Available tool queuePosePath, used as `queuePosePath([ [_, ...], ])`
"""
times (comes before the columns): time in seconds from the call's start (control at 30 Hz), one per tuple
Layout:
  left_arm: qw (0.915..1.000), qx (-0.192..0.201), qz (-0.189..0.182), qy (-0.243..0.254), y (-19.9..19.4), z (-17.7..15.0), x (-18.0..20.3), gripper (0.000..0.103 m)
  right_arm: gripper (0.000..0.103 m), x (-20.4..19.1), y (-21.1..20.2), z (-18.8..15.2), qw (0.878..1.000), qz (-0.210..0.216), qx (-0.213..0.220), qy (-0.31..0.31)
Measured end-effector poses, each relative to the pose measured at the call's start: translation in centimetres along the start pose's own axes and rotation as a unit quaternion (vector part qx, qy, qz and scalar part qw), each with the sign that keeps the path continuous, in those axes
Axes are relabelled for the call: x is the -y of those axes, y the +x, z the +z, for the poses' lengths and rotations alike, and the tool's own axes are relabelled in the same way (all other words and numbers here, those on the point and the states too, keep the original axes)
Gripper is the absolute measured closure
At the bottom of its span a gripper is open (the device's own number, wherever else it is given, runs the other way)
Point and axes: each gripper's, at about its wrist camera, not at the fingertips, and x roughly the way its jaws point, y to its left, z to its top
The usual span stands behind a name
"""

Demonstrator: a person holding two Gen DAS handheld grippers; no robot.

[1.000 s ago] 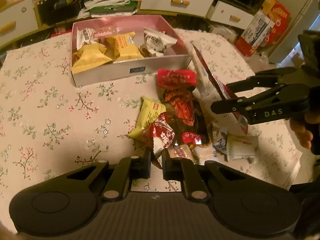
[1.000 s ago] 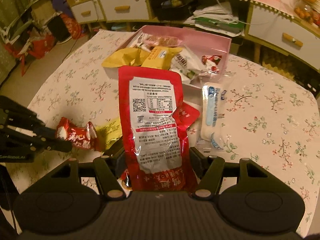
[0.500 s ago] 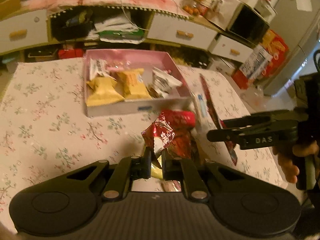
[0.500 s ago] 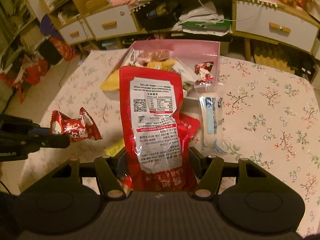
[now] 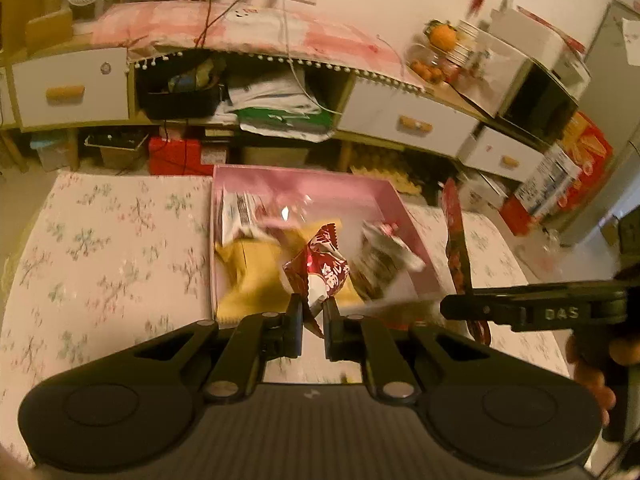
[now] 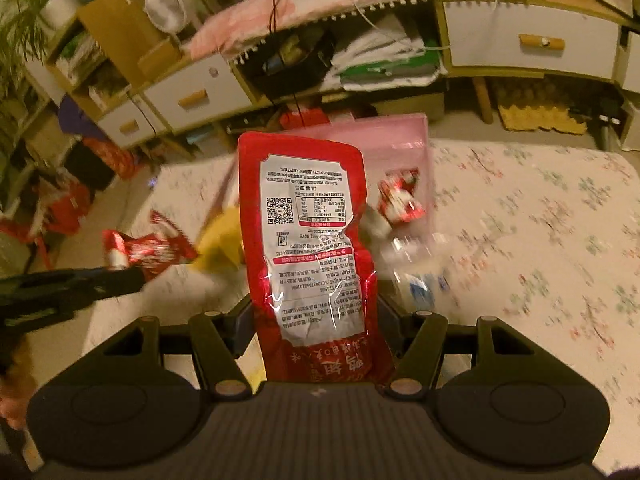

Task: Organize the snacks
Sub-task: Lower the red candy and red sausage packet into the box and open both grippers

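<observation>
While both hand-held tools hover over the flowered table (image 5: pixel 104 248), the pink box (image 5: pixel 320 190) at its far side waits as the one container for the snacks. The right gripper (image 6: pixel 316 320) is clamped on one tall red pouch (image 6: pixel 308 216), which stands upright before its camera, short of the box. The left gripper (image 5: pixel 312 314) pinches one small red-and-white candy packet (image 5: pixel 322 270) by its crimped end, hanging it above the yellow packets (image 5: pixel 248 276) in the box's near half.

Done well, the drop would likely wait until each item is past the near wall and low, with the small packet let go first and the long pouch laid flat rather than on end, the two tools kept apart.

Counted: one table, one box, one pouch, one held candy; inside, at least one yellow packet, one white barcoded wrapper (image 5: pixel 240 214) and one small red packet (image 6: pixel 400 200), blur hiding any firmer tally.
</observation>
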Motion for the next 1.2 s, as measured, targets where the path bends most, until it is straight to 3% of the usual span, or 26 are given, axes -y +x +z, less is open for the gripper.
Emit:
queuePosePath([
  [0.23,0.9995,-0.01,0.03,-0.001,4.4,1.7,-0.5,0.091,0.044,-1.1,3.2,4.1,0.998,0.044,0.027,0.02],
  [0.5,0.9993,-0.014,0.022,-0.027,7.3,2.0,-1.4,0.091,0.043,-0.3,9.3,5.5,0.988,0.116,0.01,0.097],
  [0.67,0.9994,-0.01,0.029,-0.013,7.6,1.8,-1.1,0.091,0.038,0.9,9.9,5.1,0.991,0.091,0.015,0.101],
  [0.8,0.9994,-0.011,0.034,-0.003,8.0,1.7,-0.8,0.09,0.024,1.1,8.3,5.3,0.993,0.045,0.046,0.095],
  [1.0,0.9994,-0.012,0.03,0.015,8.2,1.6,-0.5,0.087,0.026,1.0,6.8,4.8,0.996,0.011,0.057,0.068],
  [1.2,0.9995,-0.013,0.014,0.026,7.4,2.3,-0.3,0.066,0.03,1.5,6.1,4.9,0.996,-0.003,0.064,0.061],
])
